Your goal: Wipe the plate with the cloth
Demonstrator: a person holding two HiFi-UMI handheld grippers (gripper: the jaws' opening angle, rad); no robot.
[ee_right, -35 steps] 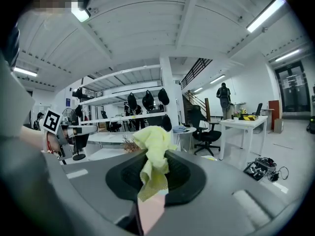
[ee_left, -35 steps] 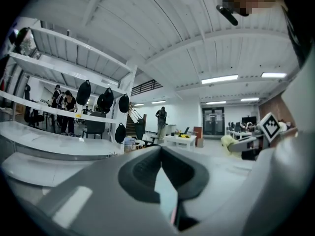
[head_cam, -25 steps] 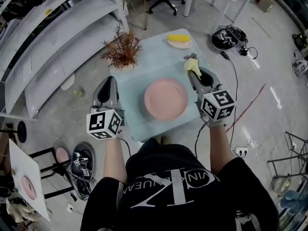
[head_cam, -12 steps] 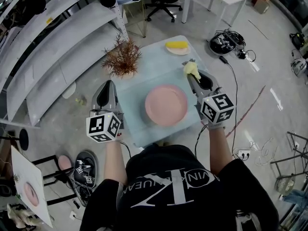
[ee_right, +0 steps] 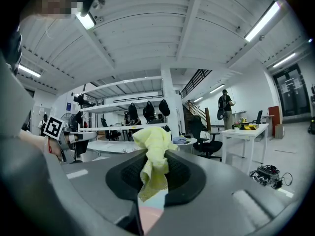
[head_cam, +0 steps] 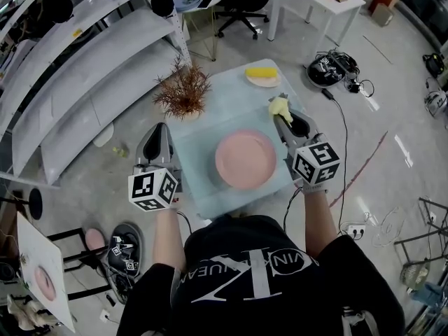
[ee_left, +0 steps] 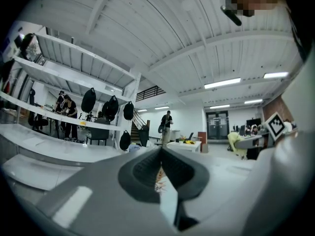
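Note:
A pink plate [head_cam: 245, 160] lies on the small pale blue table [head_cam: 210, 117] in the head view. My right gripper [head_cam: 280, 110] is held at the plate's right, raised and pointing away, shut on a yellow cloth [head_cam: 279, 106] that bunches out past its tips. In the right gripper view the yellow cloth [ee_right: 153, 162] is pinched between the dark pads [ee_right: 179, 173]. My left gripper [head_cam: 159, 133] is off the table's left edge, jaws shut and empty. The left gripper [ee_left: 160, 152] looks out level into the room.
A dried reddish plant [head_cam: 184, 86] stands at the table's far left corner. A small dish with a yellow sponge [head_cam: 262, 74] sits at the far right corner. White shelving [head_cam: 77, 61] runs along the left. Cables and gear [head_cam: 332, 68] lie on the floor to the right.
Both grippers have stayed almost where they were beside the plate. The head view has drifted, so the table now sits slightly lower and to the right in frame. The cloth remains clamped.

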